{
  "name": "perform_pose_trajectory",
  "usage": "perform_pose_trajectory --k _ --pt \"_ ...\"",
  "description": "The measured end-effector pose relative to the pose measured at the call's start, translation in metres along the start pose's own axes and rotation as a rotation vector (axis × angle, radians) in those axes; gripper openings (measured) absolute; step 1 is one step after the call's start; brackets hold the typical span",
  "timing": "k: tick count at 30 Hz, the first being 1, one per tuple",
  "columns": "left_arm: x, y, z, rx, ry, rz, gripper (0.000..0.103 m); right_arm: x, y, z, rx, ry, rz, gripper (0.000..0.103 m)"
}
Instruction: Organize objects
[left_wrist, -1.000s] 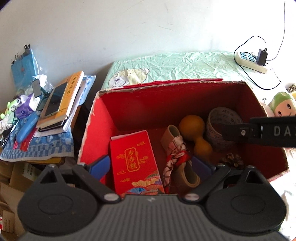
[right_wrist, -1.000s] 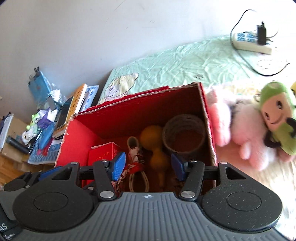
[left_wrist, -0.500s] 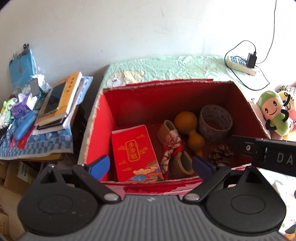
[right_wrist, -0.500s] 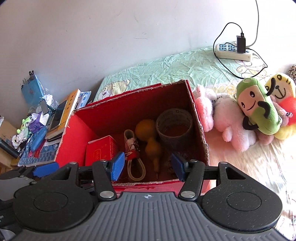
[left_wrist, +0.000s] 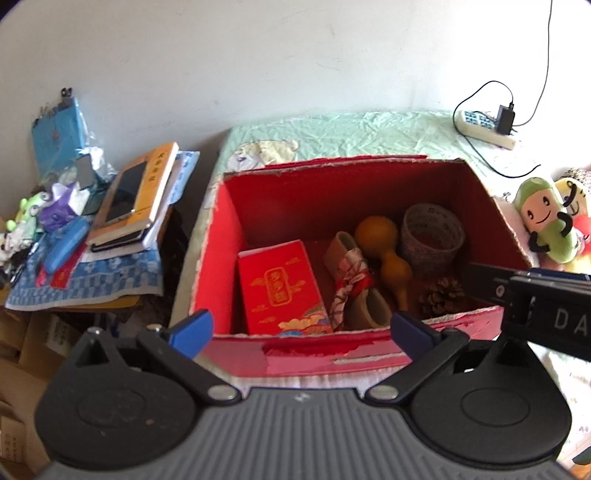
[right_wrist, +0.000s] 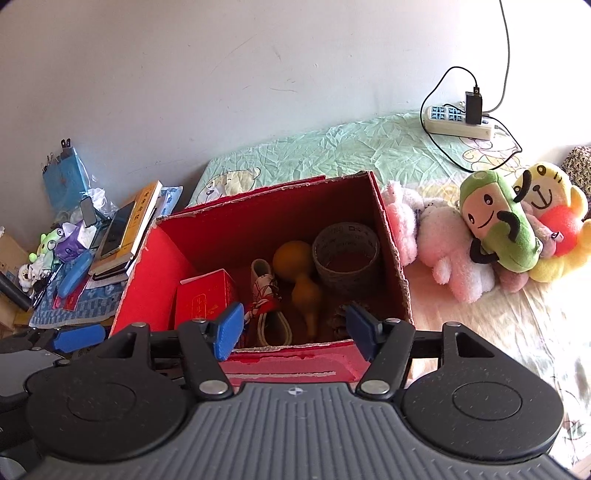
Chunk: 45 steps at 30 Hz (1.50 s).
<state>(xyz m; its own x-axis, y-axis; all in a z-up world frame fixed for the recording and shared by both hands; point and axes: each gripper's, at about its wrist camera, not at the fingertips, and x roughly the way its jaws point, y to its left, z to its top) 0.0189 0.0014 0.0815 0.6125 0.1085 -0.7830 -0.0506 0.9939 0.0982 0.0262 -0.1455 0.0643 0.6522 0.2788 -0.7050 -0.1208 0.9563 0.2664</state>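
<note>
We look down and forward from both wrist cameras, each above and just short of the near rim of a red box (left_wrist: 369, 354) on a bed (right_wrist: 369, 151). The left view faces the box squarely; the right view stands to its right and takes in the plush toys (right_wrist: 498, 229). Both share the box interior, the cluttered side table (left_wrist: 85, 280), the power strip (right_wrist: 458, 123) and the wall.

Ahead and far right of your hand-held gripper, a white power strip (right_wrist: 458, 123) with a black charger (right_wrist: 473, 104) lies on the bed's green sheet (right_wrist: 332, 155). To your left, books (left_wrist: 136, 192) are stacked on a blue checked cloth (left_wrist: 110, 273).
</note>
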Motion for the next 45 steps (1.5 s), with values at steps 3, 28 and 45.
perform_pose_trajectory --k 3,28,45 --pt "-0.004 -0.001 -0.004 -0.015 0.015 -0.007 0.102 -0.004 -0.002 -0.001 0.002 0.003 0.009 0.066" --pt "0.022 -0.005 -0.036 -0.007 0.171 0.006 0.102 0.006 -0.009 -0.035 0.028 0.121 -0.015 0.066" --pt "0.02 0.016 -0.034 -0.012 0.187 -0.007 0.102 0.005 0.007 -0.042 0.056 0.137 -0.079 0.069"
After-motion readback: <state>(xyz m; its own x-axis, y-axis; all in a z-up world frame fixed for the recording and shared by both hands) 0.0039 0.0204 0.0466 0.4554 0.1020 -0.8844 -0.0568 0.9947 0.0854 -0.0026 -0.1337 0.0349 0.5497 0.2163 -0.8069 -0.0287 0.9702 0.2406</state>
